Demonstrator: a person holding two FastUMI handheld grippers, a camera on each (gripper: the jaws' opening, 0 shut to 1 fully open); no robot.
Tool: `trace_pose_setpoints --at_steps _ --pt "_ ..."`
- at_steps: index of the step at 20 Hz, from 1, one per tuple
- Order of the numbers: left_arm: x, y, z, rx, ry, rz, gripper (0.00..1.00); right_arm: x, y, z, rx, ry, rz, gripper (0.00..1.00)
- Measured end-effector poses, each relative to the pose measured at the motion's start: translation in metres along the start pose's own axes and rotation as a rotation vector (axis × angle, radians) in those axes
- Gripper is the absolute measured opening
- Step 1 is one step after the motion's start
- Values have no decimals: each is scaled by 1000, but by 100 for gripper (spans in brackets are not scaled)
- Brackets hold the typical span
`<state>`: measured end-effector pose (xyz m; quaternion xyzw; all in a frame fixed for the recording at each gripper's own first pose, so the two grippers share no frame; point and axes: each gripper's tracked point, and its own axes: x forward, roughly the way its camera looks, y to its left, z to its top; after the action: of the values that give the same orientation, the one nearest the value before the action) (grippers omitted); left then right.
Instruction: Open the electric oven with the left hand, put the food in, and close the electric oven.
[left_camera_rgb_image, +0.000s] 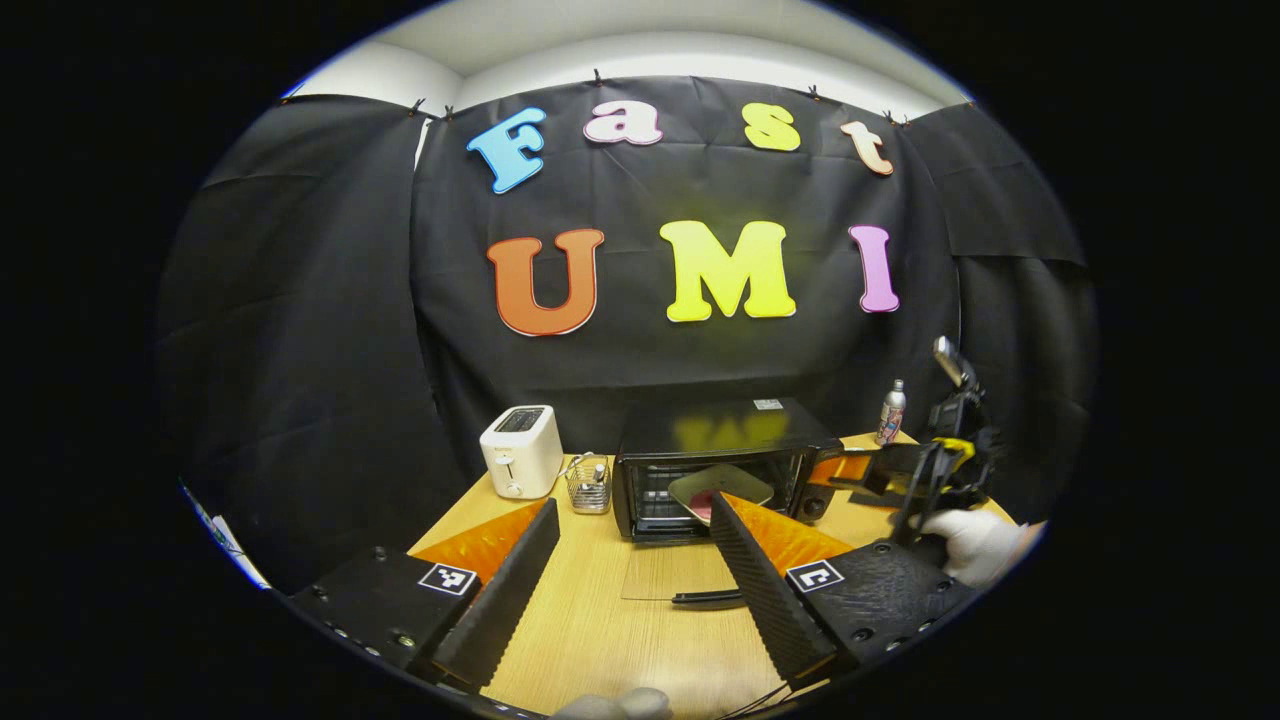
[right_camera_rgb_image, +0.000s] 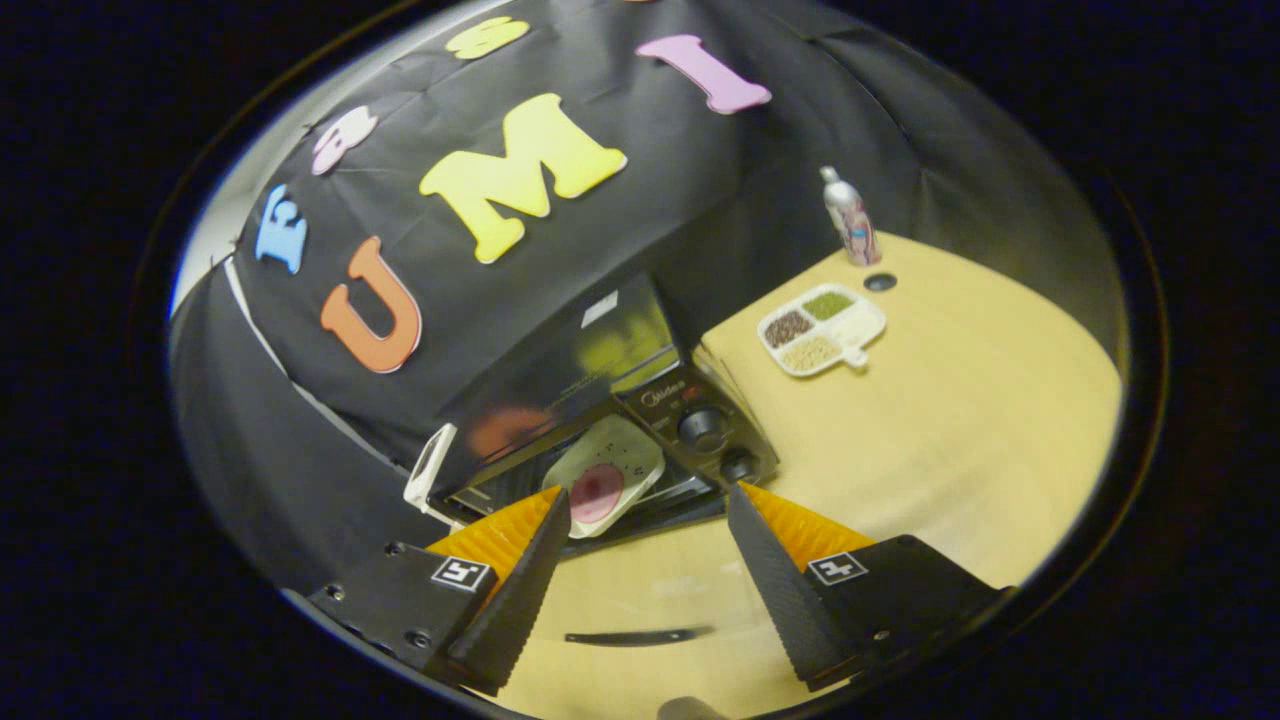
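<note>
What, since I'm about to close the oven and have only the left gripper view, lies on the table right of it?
Observer: A divided tray of grains lies on the table, right of the oven and apart from it.
Operator: Is the right tool holding anything?
Observer: No. The right tool is open, with nothing between its fingers.
</note>
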<state>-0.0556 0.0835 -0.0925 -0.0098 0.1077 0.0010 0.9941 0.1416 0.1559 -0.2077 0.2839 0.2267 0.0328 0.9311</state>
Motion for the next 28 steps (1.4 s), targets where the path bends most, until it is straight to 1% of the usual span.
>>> trace_pose_setpoints --at_steps 3,4,6,7,10,14,15,18,19,20,21,22,23,24,25,28 --pt "1 -8 -15 -12 11 -17 97 -49 -20 22 -168 -69 -36 94" --pt "3 -11 -20 -13 18 -20 97 -63 -29 27 -219 -89 -56 100" --pt "5 -19 -35 -14 31 -36 97 -91 -42 31 -288 -113 -88 100" --pt "7 -23 -44 -12 41 -45 97 -103 -48 32 -316 -121 -103 94" --pt "15 -37 -76 -4 87 -77 97 -140 -65 38 -401 -152 -148 95" --pt "24 -58 -117 -11 145 -125 97 -183 -82 46 -442 -184 -203 96" --pt "25 -62 -132 -12 176 -134 97 -189 -86 48 -454 -190 -215 96" --pt "34 -74 -161 0 219 -153 97 -209 -94 47 -473 -193 -237 96" --pt "36 -78 -170 2 231 -166 97 -214 -96 44 -472 -188 -239 100" --pt "33 -78 -176 10 240 -174 97 -218 -99 42 -472 -183 -240 96" --pt "37 -79 -186 23 256 -174 97 -220 -101 39 -475 -170 -245 100" --pt "39 -81 -194 21 273 -175 97 -222 -104 37 -483 -158 -249 96" --pt "42 -84 -201 12 289 -181 97 -225 -105 38 -492 -155 -251 100" --pt "44 -87 -210 8 306 -182 97 -227 -106 39 -501 -152 -256 100" --pt "46 -90 -216 5 319 -184 97 -229 -108 39 -507 -148 -263 96" --pt "57 -98 -232 -8 356 -191 97 -235 -110 43 -515 -148 -276 96"
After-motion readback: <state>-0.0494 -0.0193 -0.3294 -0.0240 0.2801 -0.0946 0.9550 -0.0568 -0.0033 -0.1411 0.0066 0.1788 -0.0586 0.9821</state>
